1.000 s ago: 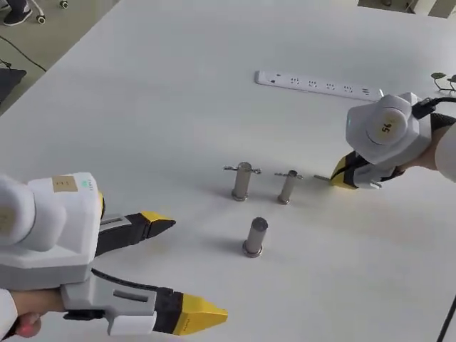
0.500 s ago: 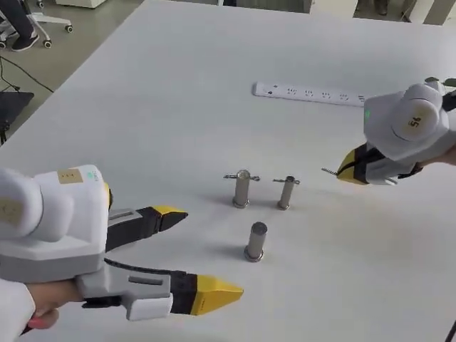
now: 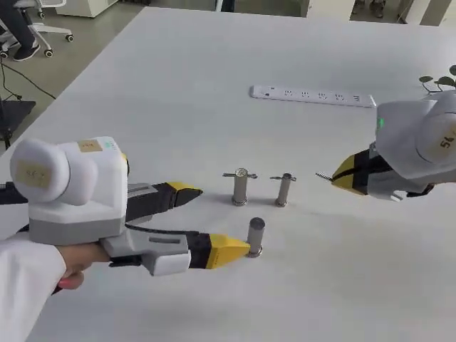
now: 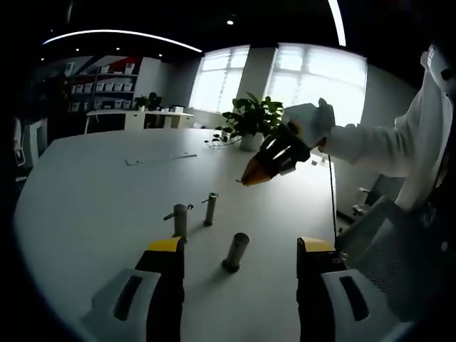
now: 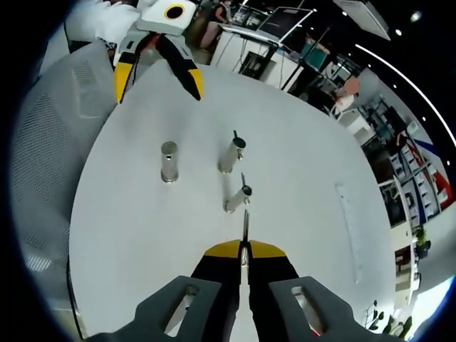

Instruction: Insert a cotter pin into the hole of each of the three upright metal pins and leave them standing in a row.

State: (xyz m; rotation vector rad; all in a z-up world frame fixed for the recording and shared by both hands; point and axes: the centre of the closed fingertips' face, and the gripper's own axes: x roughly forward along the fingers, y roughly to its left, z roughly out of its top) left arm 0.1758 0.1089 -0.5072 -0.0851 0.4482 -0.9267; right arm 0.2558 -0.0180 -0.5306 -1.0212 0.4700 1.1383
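Left hand-held gripper (image 3: 206, 221): jaws wide open, holding nothing, low over the near-left part of the white counter (image 3: 178, 107) and pointing right. The bare metal pin (image 3: 255, 236) stands upright just off its jaw tips. In the left gripper view it sits between the two yellow tips, slightly ahead of them. In the head view the near tip overlaps the pin's base; can't tell if they touch.

Right hand-held gripper (image 3: 342, 174): jaws closed on a cotter pin (image 3: 324, 175), pinched at the tips, with most of its length sticking out ahead. It is off the counter on the right, with the cotter pin aimed left at the far-right metal pin (image 3: 283, 189), near it but clearly apart.

Far-left metal pin (image 3: 240, 187) and the far-right one stand upright side by side. Each has a cotter pin through its top, the ends sticking out on both sides. The bare pin stands nearer, roughly between those two, so the layout is a triangle, not a row.

Power strip (image 3: 311, 95) lies on the far side of the counter, well apart from the pins.
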